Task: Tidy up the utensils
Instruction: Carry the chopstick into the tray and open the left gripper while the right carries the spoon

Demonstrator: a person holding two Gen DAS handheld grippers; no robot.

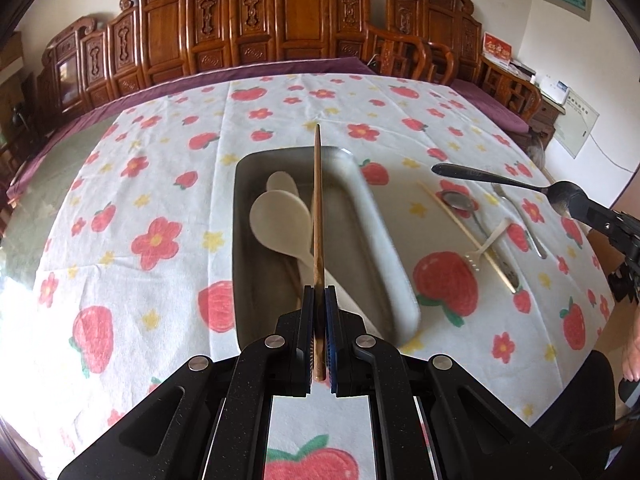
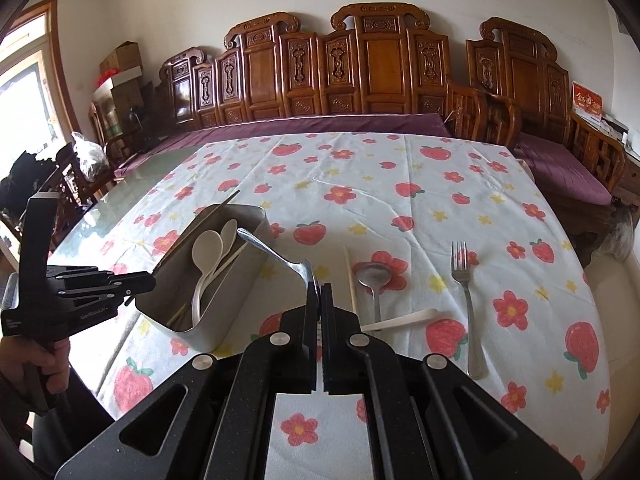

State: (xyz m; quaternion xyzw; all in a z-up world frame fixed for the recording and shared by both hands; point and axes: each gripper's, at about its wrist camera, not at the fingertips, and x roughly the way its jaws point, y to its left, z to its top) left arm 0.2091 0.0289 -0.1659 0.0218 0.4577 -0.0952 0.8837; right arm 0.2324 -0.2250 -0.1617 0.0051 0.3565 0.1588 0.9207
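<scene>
My left gripper [image 1: 319, 292] is shut on a brown wooden chopstick [image 1: 317, 208], which points forward above a metal tray [image 1: 372, 216]. Two white spoons [image 1: 280, 224] lie in the tray. My right gripper [image 2: 320, 286] is shut on the bowl of a metal spoon [image 2: 272, 250], its handle reaching toward the tray [image 2: 208, 332]. In the left wrist view, the right gripper [image 1: 580, 204] holds that spoon [image 1: 480, 176] in the air to the tray's right. In the right wrist view, the left gripper [image 2: 144, 280] is at the tray's left end.
On the flowered cloth right of the tray lie a second metal spoon [image 2: 374, 276], a metal fork [image 2: 464, 280], a pale chopstick [image 2: 350, 276] and a white plastic fork [image 2: 404, 318]. A carved wooden bench [image 2: 380, 64] stands behind the table. A hand [image 2: 48, 356] grips the left handle.
</scene>
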